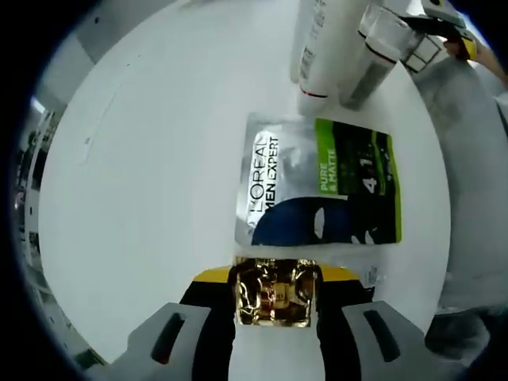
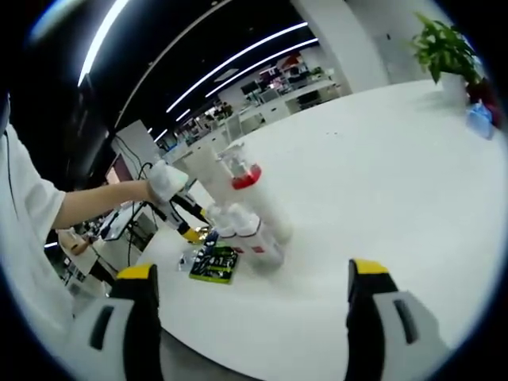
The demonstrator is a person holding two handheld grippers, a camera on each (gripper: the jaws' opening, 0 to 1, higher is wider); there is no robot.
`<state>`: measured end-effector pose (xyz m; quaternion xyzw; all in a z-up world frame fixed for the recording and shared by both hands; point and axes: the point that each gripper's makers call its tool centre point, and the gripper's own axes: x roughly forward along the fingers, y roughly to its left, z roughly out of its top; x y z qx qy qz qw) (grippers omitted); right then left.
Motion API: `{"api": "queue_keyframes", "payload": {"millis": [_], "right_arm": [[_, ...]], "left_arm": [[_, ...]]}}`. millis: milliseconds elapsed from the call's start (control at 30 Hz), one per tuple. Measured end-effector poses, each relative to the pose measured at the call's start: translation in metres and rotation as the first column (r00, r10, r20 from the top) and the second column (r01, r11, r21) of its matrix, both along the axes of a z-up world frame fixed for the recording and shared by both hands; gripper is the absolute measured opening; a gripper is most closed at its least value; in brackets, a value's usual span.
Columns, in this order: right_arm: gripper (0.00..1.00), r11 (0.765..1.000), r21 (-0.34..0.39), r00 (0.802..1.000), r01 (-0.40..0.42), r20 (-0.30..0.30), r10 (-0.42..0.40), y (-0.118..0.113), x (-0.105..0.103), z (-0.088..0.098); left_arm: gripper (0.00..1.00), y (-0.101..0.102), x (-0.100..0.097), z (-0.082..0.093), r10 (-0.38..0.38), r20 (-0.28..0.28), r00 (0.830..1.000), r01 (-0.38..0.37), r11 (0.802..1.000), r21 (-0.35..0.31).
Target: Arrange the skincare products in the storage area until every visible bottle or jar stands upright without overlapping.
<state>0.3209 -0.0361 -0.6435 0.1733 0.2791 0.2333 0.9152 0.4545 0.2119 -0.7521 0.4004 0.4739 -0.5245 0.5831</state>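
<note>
left gripper (image 1: 274, 305): jaws closed on a gold foil sachet (image 1: 275, 295), held low over the table.
right gripper (image 2: 250, 317): jaws wide apart with nothing between them, well back from the products.
bottles: white bottles (image 1: 337, 48) stand upright in a tight cluster at the far side of the table; a clear one with a red band (image 2: 242, 171) stands behind the group.
flat packs: a silver and green l'oreal men expert sachet (image 1: 317, 182) lies flat just beyond the gold one, near the bottles.
progress: the bottles look settled; the sachets probably remain to be placed.
surface: round white table (image 1: 143, 175), glossy and bare around the products.
room: open office, ceiling light strips, potted plant (image 2: 444, 48) at the far right.
</note>
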Motion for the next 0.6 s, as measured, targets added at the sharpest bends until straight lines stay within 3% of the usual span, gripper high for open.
{"api": "queue_keyframes", "payload": {"millis": [300,600], "right_arm": [[0.99,1.000,-0.001,1.000,-0.002,0.009,0.003,-0.001,0.000,0.004],[0.99,1.000,-0.014,0.999,-0.019,0.034,0.019,0.002,-0.003,0.013]], "left_arm": [[0.39,-0.001,-0.003,0.003,0.017,0.003,1.000,-0.017,1.000,-0.015],[0.45,0.000,-0.005,0.021,0.058,0.037,0.998,-0.057,0.997,-0.047]]}}
